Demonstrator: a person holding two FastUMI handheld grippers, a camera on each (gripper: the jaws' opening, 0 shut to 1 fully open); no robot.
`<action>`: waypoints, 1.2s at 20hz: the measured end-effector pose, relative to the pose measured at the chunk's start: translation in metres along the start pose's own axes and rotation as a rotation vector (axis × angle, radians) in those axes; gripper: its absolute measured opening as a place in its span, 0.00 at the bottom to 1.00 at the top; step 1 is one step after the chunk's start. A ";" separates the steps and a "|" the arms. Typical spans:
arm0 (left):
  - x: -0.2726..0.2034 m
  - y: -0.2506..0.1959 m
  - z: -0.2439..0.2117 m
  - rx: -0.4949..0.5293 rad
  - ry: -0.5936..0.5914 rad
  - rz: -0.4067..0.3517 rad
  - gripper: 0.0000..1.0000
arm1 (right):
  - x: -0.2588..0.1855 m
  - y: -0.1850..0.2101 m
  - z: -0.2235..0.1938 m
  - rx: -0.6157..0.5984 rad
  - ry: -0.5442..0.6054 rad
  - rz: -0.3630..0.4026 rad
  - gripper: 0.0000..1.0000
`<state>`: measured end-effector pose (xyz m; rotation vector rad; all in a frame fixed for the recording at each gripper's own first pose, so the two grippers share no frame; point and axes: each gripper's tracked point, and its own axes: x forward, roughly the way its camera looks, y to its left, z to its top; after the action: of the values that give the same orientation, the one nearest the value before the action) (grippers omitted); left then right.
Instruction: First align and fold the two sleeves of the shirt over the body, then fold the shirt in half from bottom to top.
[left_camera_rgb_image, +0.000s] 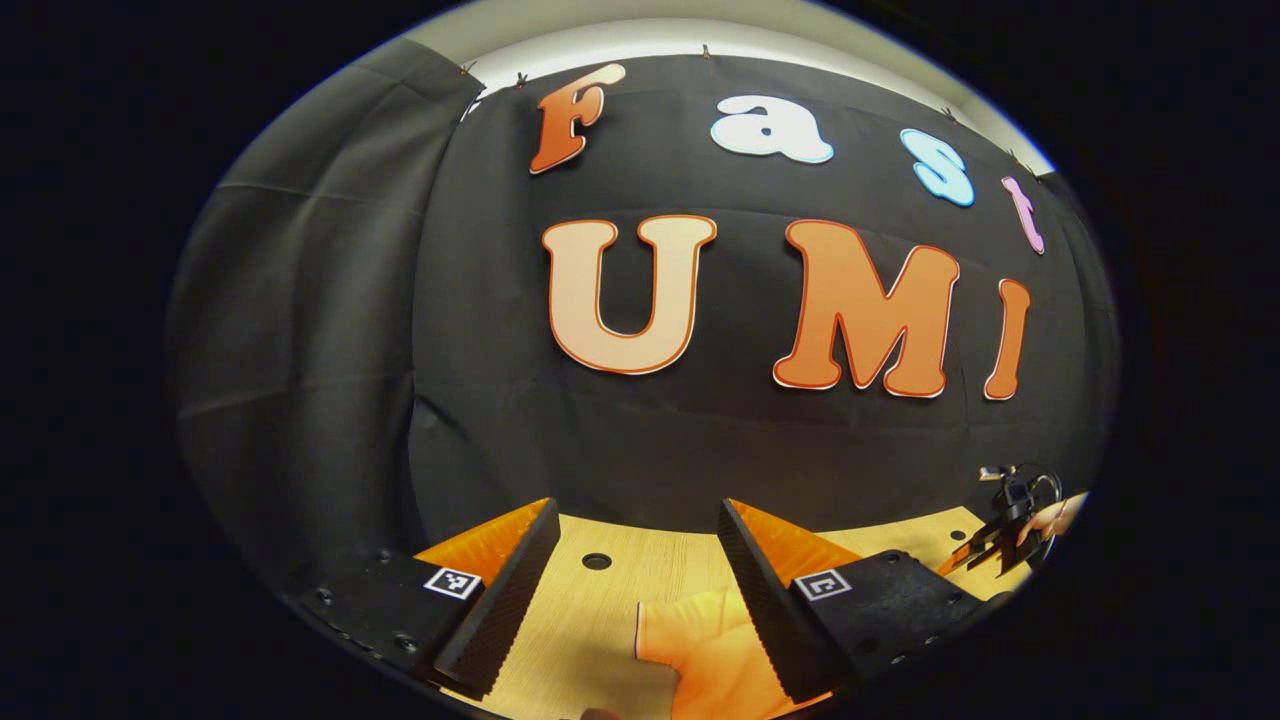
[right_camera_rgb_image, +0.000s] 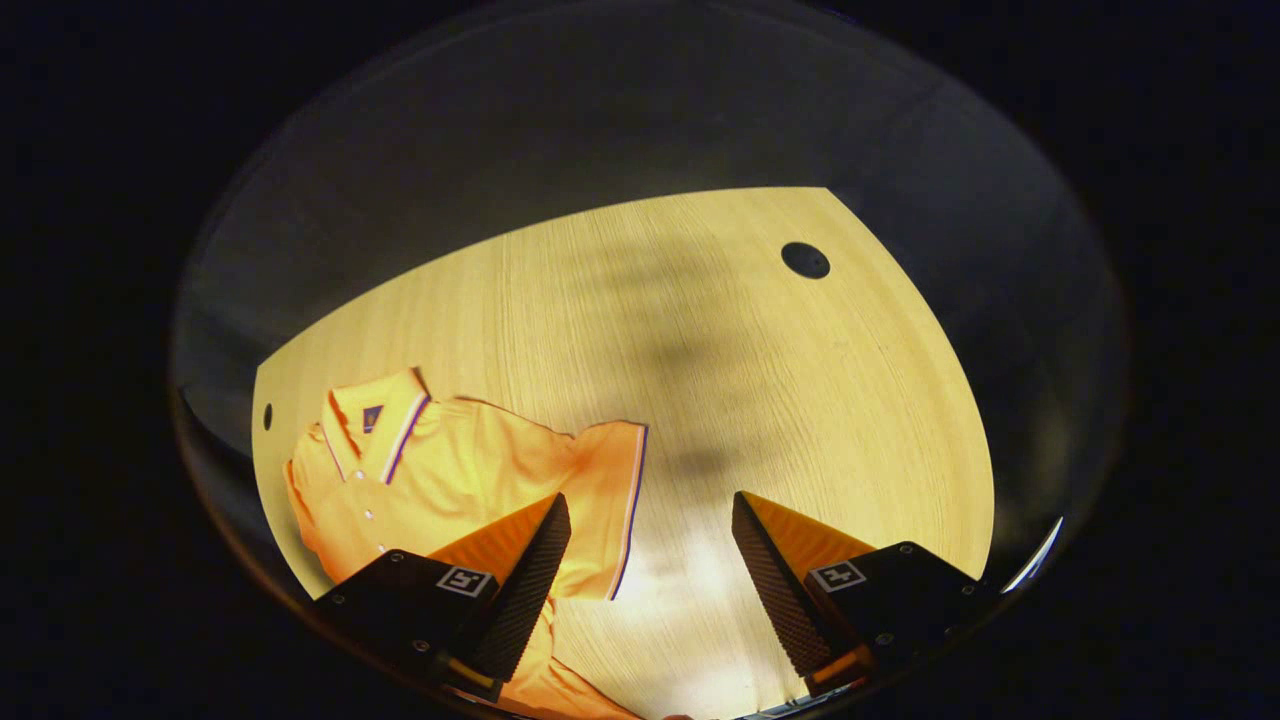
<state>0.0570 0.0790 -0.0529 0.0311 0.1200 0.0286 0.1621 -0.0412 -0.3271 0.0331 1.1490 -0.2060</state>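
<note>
An orange polo shirt (right_camera_rgb_image: 450, 480) lies flat on the wooden table (right_camera_rgb_image: 700, 330), collar toward the table's far left corner in the right gripper view. One short sleeve (right_camera_rgb_image: 610, 500) with a dark-trimmed cuff spreads out sideways. My right gripper (right_camera_rgb_image: 650, 560) hovers open above the table, its left finger over that sleeve. In the left gripper view a sleeve of the shirt (left_camera_rgb_image: 705, 650) lies below my open left gripper (left_camera_rgb_image: 640, 570), partly under its right finger. The right gripper (left_camera_rgb_image: 1000, 535) and the hand holding it show small at the far right of that view.
The table has round holes, one (right_camera_rgb_image: 805, 260) far right and one (left_camera_rgb_image: 596, 561) ahead of the left gripper. The black cloth wall (left_camera_rgb_image: 500, 400) stands just behind the table's far edge. Bare wood spreads right of the shirt.
</note>
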 end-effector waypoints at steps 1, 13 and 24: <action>0.000 0.001 -0.005 -0.006 0.007 0.001 0.98 | 0.007 0.002 -0.005 0.004 0.021 0.001 0.99; 0.005 0.007 -0.039 -0.032 0.103 0.010 0.98 | 0.048 0.013 -0.034 -0.048 0.116 -0.054 0.92; 0.015 0.008 -0.059 -0.044 0.164 0.009 0.98 | 0.048 0.026 -0.040 0.043 0.170 -0.008 0.20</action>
<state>0.0648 0.0892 -0.1125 -0.0147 0.2832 0.0430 0.1497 -0.0175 -0.3886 0.0847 1.3141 -0.2384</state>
